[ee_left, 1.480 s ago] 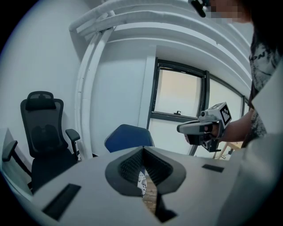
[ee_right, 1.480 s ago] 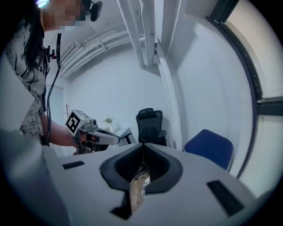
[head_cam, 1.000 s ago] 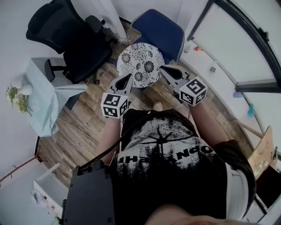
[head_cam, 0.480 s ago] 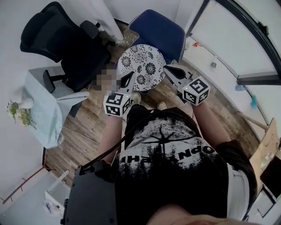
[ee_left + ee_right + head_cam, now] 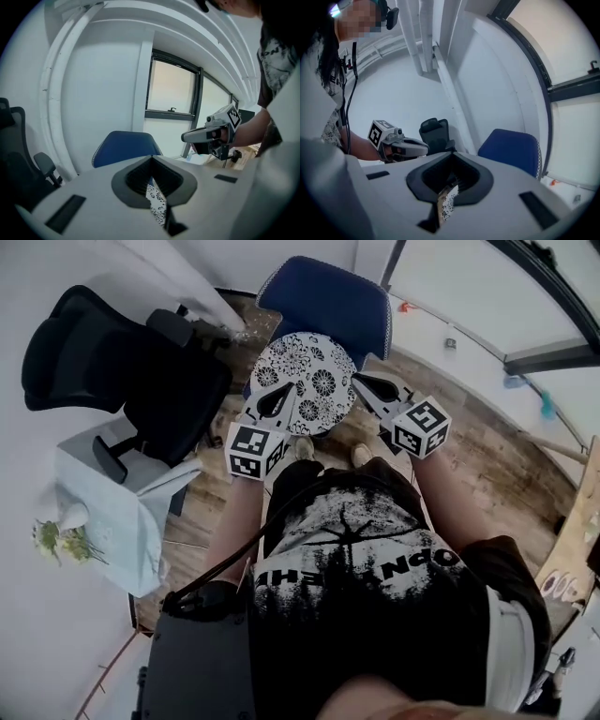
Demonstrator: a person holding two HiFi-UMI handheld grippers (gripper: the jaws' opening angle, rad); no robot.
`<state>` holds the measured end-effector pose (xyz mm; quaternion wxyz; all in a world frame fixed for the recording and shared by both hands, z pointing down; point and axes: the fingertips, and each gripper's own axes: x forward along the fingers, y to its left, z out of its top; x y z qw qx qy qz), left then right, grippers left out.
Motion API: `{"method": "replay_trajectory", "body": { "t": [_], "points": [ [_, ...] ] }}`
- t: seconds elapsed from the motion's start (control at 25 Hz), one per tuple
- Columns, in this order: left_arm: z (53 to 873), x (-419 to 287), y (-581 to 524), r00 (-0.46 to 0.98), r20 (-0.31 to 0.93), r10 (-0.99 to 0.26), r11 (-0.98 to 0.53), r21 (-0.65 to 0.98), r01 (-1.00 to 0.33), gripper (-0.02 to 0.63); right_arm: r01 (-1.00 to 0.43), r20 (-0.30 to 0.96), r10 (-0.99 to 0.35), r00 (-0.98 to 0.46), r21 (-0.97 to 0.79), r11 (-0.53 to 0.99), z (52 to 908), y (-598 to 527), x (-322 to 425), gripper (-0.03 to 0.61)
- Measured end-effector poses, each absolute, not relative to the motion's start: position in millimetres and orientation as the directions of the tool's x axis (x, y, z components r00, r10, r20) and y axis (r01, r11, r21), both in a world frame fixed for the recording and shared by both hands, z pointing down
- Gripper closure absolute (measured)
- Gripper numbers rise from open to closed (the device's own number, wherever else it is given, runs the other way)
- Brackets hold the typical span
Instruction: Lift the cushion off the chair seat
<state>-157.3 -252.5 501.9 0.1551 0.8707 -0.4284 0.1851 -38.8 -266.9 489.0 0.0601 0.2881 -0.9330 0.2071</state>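
Floral cushion point(image 5: 305, 381) is looking soft and light, with left tongs point(image 5: 270, 404) and right tongs point(image 5: 364, 388) each clamping shut on its nearest edge, probably the best spot.

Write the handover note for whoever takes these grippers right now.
Left gripper: shut on the cushion, at its left edge.
Right gripper: shut on its right edge.
Cushion: held by both, over the seat of the blue chair. Whether it is already clear of the seat cannot be told.
Done: both grips taken.
Left: raise the cushion level and carry it clear of the chair.
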Motion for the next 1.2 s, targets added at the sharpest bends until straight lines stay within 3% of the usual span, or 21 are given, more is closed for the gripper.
{"method": "replay_trajectory", "body": {
  "t": [0.32,0.84,1.2],
  "points": [
    [540.5,-153.1,-268.6,0.627,0.522,-0.578,-0.681,0.115,-0.723,0.598,-0.669,0.327,-0.584,-0.743,-0.374,0.643,541.1,-272.0,-26.4,0.558],
    [600.8,-115.6,-279.3,0.71,0.545,-0.447,-0.727,0.241,-0.643,0.598,-0.758,0.549,-0.528,-0.648,-0.402,0.513,672.4,-284.5,-0.5,0.552],
    [657.0,-104.3,-298.0,0.721,0.572,-0.392,-0.674,0.355,-0.648,0.598,-0.784,0.689,-0.389,-0.611,-0.456,0.421,806.3,-291.2,2.1,0.443]
  ]
}}
